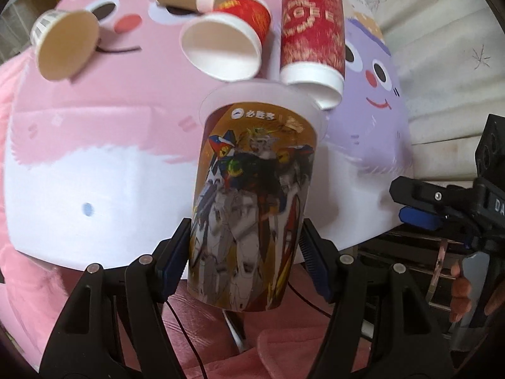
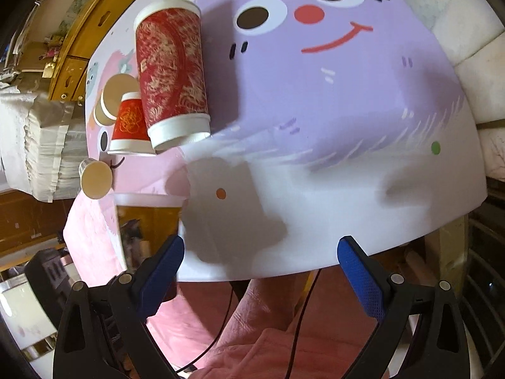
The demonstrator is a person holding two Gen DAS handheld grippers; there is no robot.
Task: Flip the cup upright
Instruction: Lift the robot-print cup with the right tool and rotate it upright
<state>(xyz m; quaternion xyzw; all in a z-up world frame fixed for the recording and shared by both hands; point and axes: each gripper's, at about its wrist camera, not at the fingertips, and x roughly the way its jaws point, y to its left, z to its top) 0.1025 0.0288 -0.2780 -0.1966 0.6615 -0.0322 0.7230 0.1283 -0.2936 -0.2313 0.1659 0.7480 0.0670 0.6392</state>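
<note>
Left wrist view shows our left claw (image 1: pixel 244 252) clamped on the thin, light, likely crushable printed cup (image 1: pixel 252 195), held by its lower wall over the counter (image 1: pixel 94 189) edge, while only the right view shows our right claw (image 2: pixel 260 265) apart and empty.

Setting: a home interior, most likely a living or play room.

Evidence, left wrist view: a low table (image 1: pixel 94 164) with a cartoon-face top in pink, white and lilac fills the frame; pale quilted upholstery (image 1: pixel 442 31) occupies the upper right.

Evidence, right wrist view: wooden cabinet drawers with brass fittings (image 2: pixel 72 60) sit at the upper left, a pile of folded white cloth (image 2: pixel 38 145) lies at the left edge, and pink padded fabric (image 2: pixel 252 331) spans the bottom centre.
</note>
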